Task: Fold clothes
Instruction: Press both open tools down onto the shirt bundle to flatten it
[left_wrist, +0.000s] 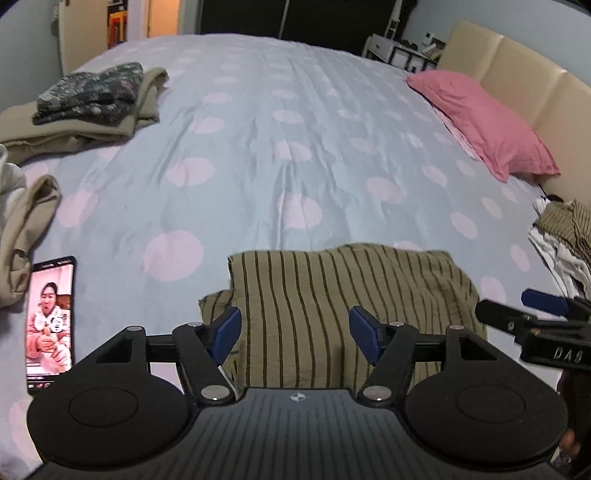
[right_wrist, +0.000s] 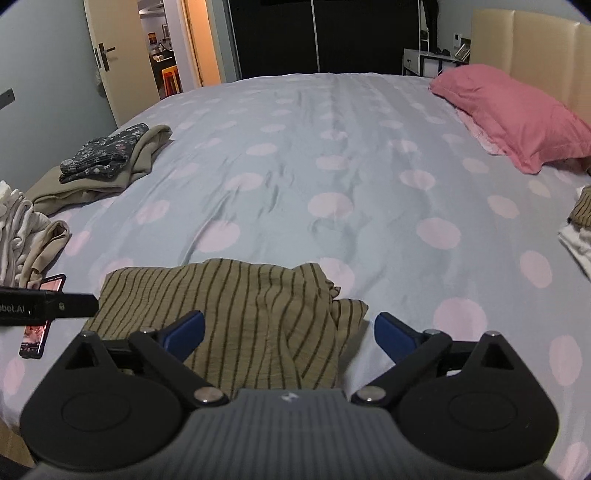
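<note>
An olive striped garment (left_wrist: 332, 302) lies folded on the near part of the bed; it also shows in the right wrist view (right_wrist: 236, 317). My left gripper (left_wrist: 295, 334) is open just above its near edge, holding nothing. My right gripper (right_wrist: 290, 338) is open over the garment's right side, holding nothing. The right gripper shows at the right edge of the left wrist view (left_wrist: 535, 321). The left gripper's finger shows at the left edge of the right wrist view (right_wrist: 48, 304).
A folded stack of dark floral and khaki clothes (left_wrist: 85, 103) lies far left. Loose khaki and white clothes (left_wrist: 26, 229) and a lit phone (left_wrist: 50, 323) lie near left. A pile of striped and white clothes (left_wrist: 565, 236) lies right. A pink pillow (left_wrist: 484, 118) rests by the headboard.
</note>
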